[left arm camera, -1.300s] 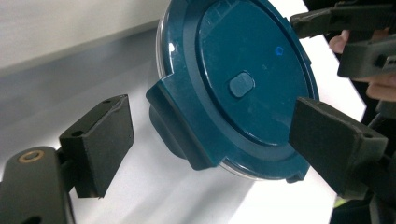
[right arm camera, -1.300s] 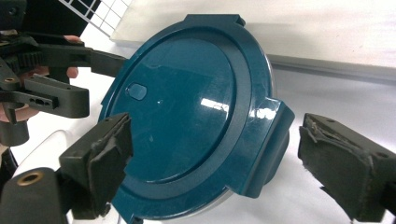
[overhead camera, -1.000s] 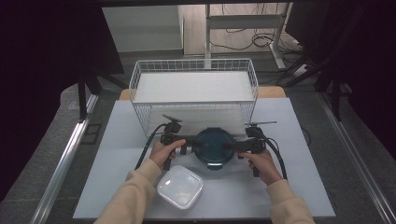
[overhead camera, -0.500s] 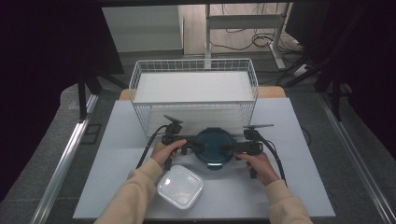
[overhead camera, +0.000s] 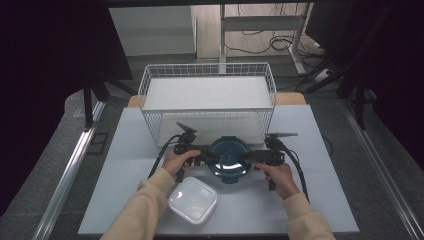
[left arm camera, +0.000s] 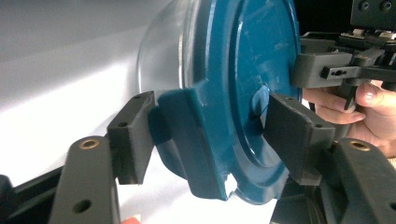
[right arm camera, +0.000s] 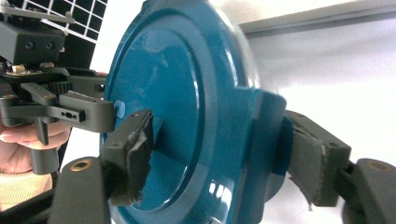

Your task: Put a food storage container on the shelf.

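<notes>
Left gripper [overhead camera: 209, 158]: being held level, pointing right; jaws have just been closing, now clamping the container's left latch.
Right gripper [overhead camera: 246, 159]: being held level, pointing left; jaws closing likewise, gripping the right latch.
Blue-lidded container [overhead camera: 229, 159]: sitting on the table [overhead camera: 320, 200], just before the wire basket [overhead camera: 150, 95].

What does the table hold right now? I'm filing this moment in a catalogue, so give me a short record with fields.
held thing: round container with a dark teal clip-on lid, on the white table
left hand-held gripper: jaws have just been closing, pads either side of the lid's left clip tab
right hand-held gripper: jaws have just been closing, pads at the lid's right edge tab
behind: white wire basket, nothing seen inside
near edge: square clear plastic container, beside the left sleeve
</notes>
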